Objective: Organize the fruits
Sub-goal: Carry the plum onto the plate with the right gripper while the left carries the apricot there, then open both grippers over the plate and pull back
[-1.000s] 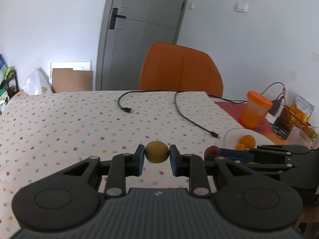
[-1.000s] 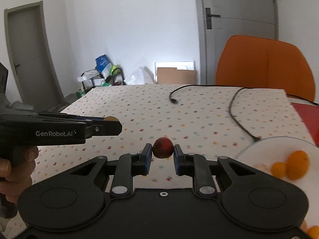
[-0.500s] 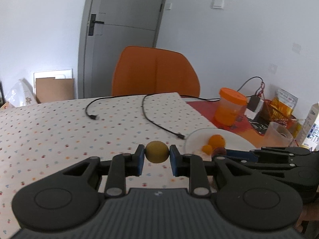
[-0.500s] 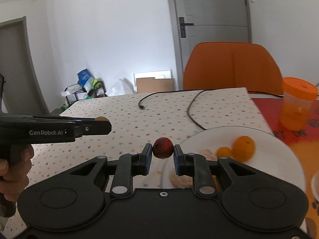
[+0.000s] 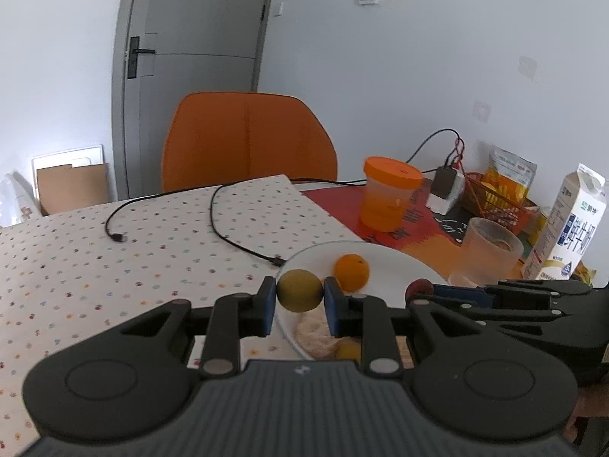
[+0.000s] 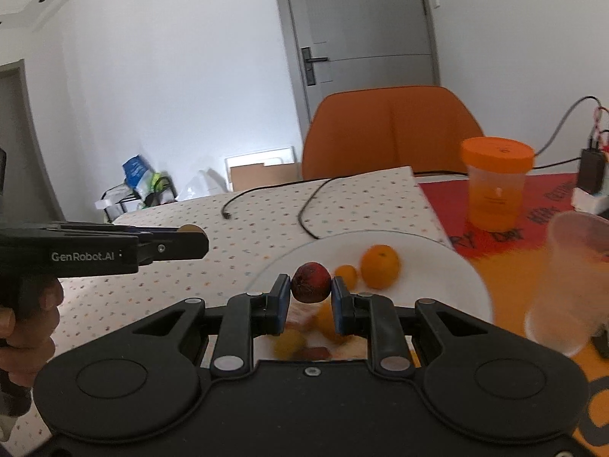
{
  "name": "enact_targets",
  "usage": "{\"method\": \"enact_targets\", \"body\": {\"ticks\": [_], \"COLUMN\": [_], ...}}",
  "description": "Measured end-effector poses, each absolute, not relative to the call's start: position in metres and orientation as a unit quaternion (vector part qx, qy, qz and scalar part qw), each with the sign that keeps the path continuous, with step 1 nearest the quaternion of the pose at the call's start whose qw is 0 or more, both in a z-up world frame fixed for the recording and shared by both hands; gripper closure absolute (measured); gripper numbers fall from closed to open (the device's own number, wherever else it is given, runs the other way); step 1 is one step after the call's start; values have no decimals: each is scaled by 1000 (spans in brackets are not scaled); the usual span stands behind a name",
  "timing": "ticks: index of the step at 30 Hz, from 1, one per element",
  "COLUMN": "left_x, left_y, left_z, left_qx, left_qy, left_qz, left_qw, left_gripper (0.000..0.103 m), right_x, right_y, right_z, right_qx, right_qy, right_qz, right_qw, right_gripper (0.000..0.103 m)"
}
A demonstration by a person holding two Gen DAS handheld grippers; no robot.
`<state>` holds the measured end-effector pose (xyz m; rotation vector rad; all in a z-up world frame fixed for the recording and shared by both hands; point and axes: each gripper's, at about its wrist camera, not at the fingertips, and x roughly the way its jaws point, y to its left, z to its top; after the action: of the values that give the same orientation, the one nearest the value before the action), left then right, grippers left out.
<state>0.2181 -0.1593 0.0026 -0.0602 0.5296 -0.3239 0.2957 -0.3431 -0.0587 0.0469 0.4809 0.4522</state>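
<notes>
My left gripper (image 5: 299, 296) is shut on a small yellow-green round fruit (image 5: 299, 290), held over the near left rim of a white plate (image 5: 396, 262). My right gripper (image 6: 310, 292) is shut on a small dark red fruit (image 6: 310, 282) above the same white plate (image 6: 449, 266). An orange (image 6: 380, 266) and a smaller orange fruit (image 6: 345, 275) lie on the plate, with more blurred fruit pieces under the fingers. In the right wrist view the left gripper (image 6: 192, 239) shows from the side at the left, held by a hand (image 6: 26, 327).
A dotted tablecloth (image 5: 114, 259) carries two black cables (image 5: 236, 236). Right of the plate stand an orange-lidded jar (image 5: 390, 198), a frosted plastic cup (image 5: 489, 255) and a milk carton (image 5: 571, 224) on a red-orange mat. An orange chair (image 5: 247, 141) is behind the table.
Both grippers have swung to the right, each still gripping its fruit. The plate, jar, cup and carton have come further into view, and both fruits now hang over the plate.
</notes>
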Motion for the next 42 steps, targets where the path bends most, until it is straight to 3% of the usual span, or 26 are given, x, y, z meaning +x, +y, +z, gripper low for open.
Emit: {"method": "enact_targets", "body": {"ticks": [21, 27, 38, 42], "left_x": [231, 237, 238, 235], "left_y": [-229, -245, -239, -226], "left_z": [-10, -11, -9, -8], "left_qx": [5, 12, 10, 7], "left_qy": [279, 280, 284, 290], "left_qz": [-202, -209, -194, -183], "left_qw": [939, 937, 939, 939], "left_gripper": [78, 78, 73, 65], "right_x": [296, 296, 288, 287], "right_y": [-405, -415, -416, -412], "right_z": [-88, -95, -93, -92], "right_qx": [57, 64, 67, 66], "right_qy": [241, 241, 240, 243], "right_qz": [168, 158, 166, 168], "right_qw": [954, 955, 954, 953], "right_gripper": [81, 75, 75, 74]}}
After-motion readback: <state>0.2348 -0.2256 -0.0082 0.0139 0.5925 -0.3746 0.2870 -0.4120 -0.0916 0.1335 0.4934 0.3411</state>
